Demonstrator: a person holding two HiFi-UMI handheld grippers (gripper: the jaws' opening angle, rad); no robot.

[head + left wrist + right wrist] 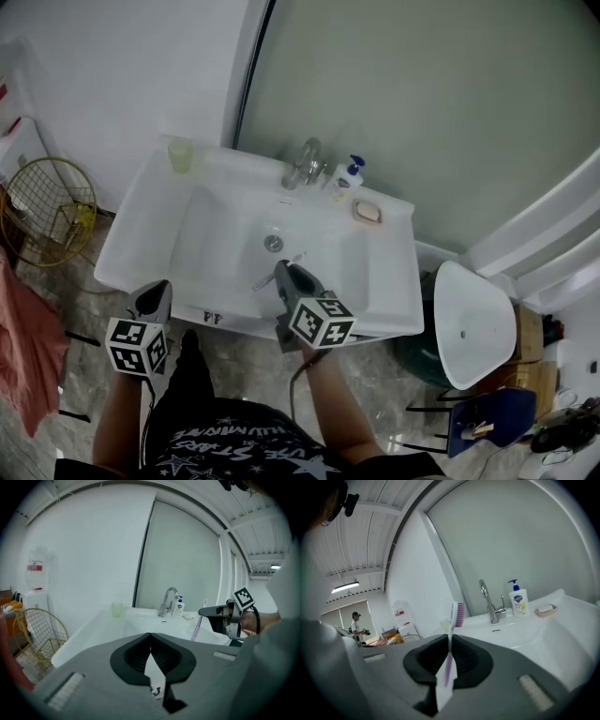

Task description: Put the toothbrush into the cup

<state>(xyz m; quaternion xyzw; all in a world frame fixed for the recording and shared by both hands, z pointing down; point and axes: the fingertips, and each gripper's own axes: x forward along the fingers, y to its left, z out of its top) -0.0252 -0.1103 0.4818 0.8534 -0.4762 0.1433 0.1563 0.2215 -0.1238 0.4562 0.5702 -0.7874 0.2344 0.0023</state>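
A pale green cup stands on the far left corner of the white sink. My right gripper hangs over the basin's near edge, shut on a purple and white toothbrush. In the right gripper view the toothbrush stands upright between the jaws, bristles up, with the cup small behind it. My left gripper is at the sink's near left corner, shut with nothing in it. From the left gripper view the cup is ahead and the right gripper with the toothbrush is off to the right.
A chrome tap, a soap pump bottle and a soap dish line the sink's back edge. A yellow wire basket stands on the floor at the left, a white stool at the right.
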